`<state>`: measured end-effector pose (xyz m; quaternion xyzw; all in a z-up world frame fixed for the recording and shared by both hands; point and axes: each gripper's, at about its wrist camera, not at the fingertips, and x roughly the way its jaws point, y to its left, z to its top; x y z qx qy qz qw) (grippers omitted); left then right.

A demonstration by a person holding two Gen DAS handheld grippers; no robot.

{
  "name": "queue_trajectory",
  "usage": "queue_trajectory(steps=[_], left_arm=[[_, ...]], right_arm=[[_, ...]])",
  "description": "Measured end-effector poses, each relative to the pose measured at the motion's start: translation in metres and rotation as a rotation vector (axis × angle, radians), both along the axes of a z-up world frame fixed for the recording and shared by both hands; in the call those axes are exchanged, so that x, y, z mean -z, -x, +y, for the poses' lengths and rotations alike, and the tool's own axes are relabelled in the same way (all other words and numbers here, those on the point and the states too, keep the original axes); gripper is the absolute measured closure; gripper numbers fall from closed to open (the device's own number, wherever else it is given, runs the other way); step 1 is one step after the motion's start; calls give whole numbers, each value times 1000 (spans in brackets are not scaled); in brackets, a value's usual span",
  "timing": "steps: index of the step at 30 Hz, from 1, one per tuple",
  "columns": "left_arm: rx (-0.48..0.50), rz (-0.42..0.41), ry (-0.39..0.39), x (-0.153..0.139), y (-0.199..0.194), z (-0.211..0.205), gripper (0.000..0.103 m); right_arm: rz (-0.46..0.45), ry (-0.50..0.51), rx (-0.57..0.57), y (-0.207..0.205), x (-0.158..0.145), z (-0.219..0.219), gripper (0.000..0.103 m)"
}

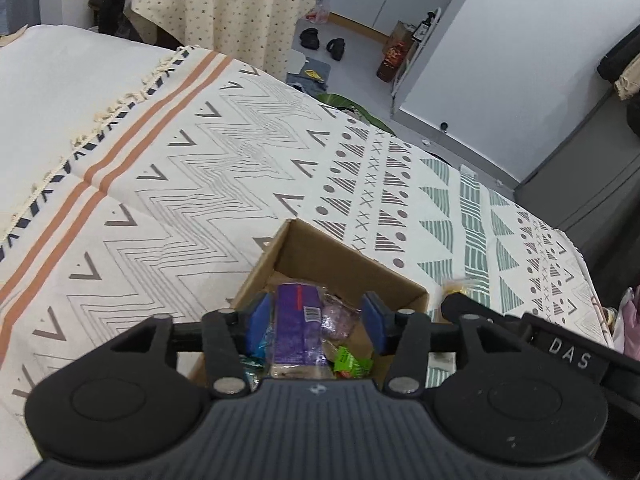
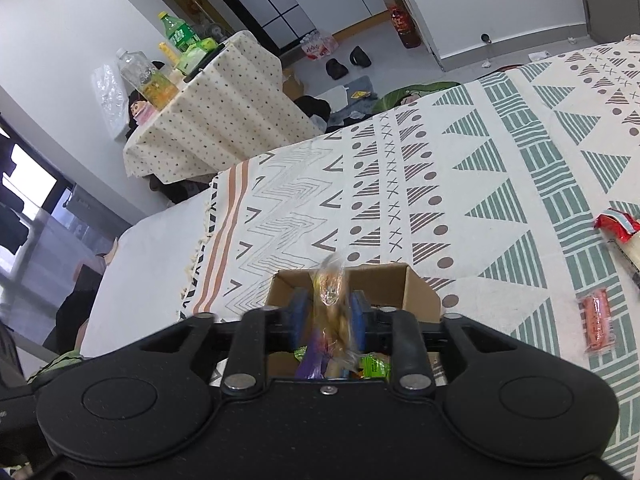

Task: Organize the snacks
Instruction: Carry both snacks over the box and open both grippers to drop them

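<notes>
An open cardboard box point(image 1: 344, 264) sits on the patterned cloth and holds a purple packet point(image 1: 296, 320), a pinkish clear packet point(image 1: 338, 316) and a green packet point(image 1: 352, 362). My left gripper point(image 1: 318, 322) hovers open over the box, its blue pads wide apart with nothing gripped. In the right wrist view, my right gripper point(image 2: 329, 314) is shut on a clear-wrapped yellow snack point(image 2: 329, 292), held upright above the same box point(image 2: 416, 296). The purple packet point(image 2: 312, 360) and green packet point(image 2: 376, 366) show below it. The right gripper's body point(image 1: 560, 344) appears at the box's right side.
A red-ended packet point(image 2: 616, 224) and an orange sausage packet point(image 2: 598, 320) lie on the cloth point(image 2: 400, 200) to the right of the box. A side table point(image 2: 208, 112) with bottles stands beyond the bed. Shoes point(image 2: 348, 62) lie on the floor.
</notes>
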<state>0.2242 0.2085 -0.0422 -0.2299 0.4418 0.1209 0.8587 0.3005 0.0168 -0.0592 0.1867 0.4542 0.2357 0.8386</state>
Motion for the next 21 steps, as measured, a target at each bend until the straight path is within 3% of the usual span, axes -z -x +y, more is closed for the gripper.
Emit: queue_trajectory(steps=[2,8,12,21], left_arm=[[-14,10,-9,-2,2,1,35],[-38,14,-33,-9,8,-3,15],[-25,-3,-25,-15,13,-13,15],[-27,-45,7,-22,23,-49,11]], right_arm=[[-4,0,11,1,-2,-2,52],[-15,4,25,7,-10,-20,44],[-27,24,25,14,-15,-34,33],[-61,95,12,23,-31,-89,23]])
